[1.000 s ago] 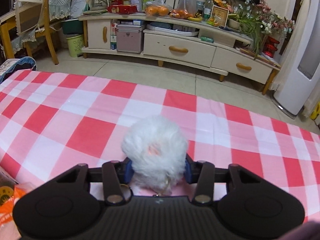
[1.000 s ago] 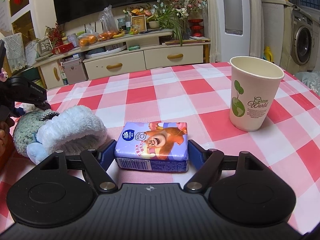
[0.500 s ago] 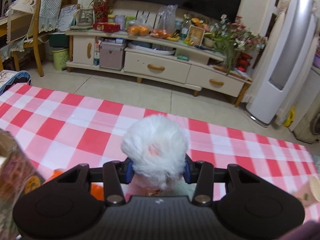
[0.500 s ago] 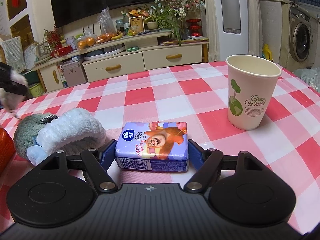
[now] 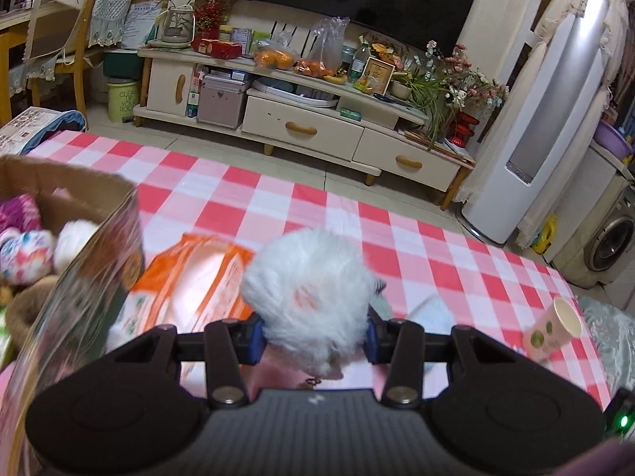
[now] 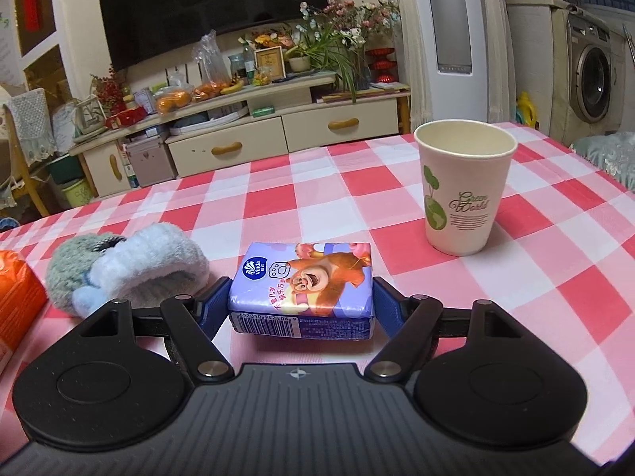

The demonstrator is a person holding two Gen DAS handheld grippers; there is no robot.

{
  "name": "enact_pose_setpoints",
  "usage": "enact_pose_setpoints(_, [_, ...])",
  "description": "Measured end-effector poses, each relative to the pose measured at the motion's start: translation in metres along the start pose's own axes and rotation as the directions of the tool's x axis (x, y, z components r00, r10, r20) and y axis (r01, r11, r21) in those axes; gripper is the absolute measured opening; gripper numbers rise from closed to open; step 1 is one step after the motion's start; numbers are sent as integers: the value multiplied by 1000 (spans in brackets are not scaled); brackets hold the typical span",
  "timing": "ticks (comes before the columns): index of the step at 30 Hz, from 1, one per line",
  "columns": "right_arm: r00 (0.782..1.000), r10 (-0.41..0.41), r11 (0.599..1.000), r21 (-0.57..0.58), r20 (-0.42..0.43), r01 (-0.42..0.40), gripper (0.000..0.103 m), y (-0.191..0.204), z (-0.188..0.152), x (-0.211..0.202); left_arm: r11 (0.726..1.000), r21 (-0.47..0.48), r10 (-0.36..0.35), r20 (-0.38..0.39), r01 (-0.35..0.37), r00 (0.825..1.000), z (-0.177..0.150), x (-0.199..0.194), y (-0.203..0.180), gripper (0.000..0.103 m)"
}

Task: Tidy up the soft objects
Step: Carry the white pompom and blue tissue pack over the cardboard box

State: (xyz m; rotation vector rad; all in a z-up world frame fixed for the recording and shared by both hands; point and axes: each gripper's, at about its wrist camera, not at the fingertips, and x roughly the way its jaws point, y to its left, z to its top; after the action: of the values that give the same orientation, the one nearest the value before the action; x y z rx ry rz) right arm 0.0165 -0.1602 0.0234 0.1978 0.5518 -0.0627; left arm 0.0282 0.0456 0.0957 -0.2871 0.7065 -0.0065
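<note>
My left gripper (image 5: 313, 337) is shut on a white fluffy pompom (image 5: 305, 281) and holds it high above the checked table. A cardboard box (image 5: 99, 238) with several soft toys inside is at the left of that view. My right gripper (image 6: 301, 303) is open, its fingers on either side of a purple tissue pack (image 6: 303, 287) that lies on the table. A blue and grey plush toy (image 6: 127, 267) lies left of the pack.
An orange tissue package (image 5: 190, 281) lies beside the box and also shows at the left edge of the right wrist view (image 6: 16, 301). A paper cup (image 6: 462, 186) stands to the right of the pack. A TV cabinet (image 5: 309, 127) stands beyond the table.
My left gripper has risen with the pompom and moved back, bringing the cardboard box and orange package into view. The right gripper has stayed around the tissue pack.
</note>
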Motion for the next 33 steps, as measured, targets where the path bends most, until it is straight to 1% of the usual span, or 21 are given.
enact_pose_setpoints(4, [1000,5,1000,-25,9,-5,93,1,-5,-14,1000,16,0,3,0,1000,-17,-14,8,44])
enact_pose_setpoints(7, [1000,-1,1000,-30,14,1,93,1,-8,-23,1000,1,-15,-5,15,1000,-28,-21,16,44])
enact_pose_setpoints(12, [1000,-11,1000,-8,-6,10,93,1,-18,-34,999,26,-33,-26,34,999,-50,-28,22,44])
enact_pose_setpoints(16, [1000,-10,1000,-18,-29,9,92,7,-29,-45,997,50,-57,-38,59,998,-60,-34,24,44])
enact_pose_setpoints(22, [999,1,999,-48,-50,-3,92,17,-41,-63,992,74,-103,-51,107,993,-68,-42,27,44])
enact_pose_setpoints(27, [998,15,996,-83,-63,-21,92,31,-49,-75,985,103,-138,-38,141,990,-69,-54,30,44])
enact_pose_setpoints(33, [997,39,991,-126,-67,-47,92,51,-54,-92,975,105,-194,-25,196,981,-65,-68,36,44])
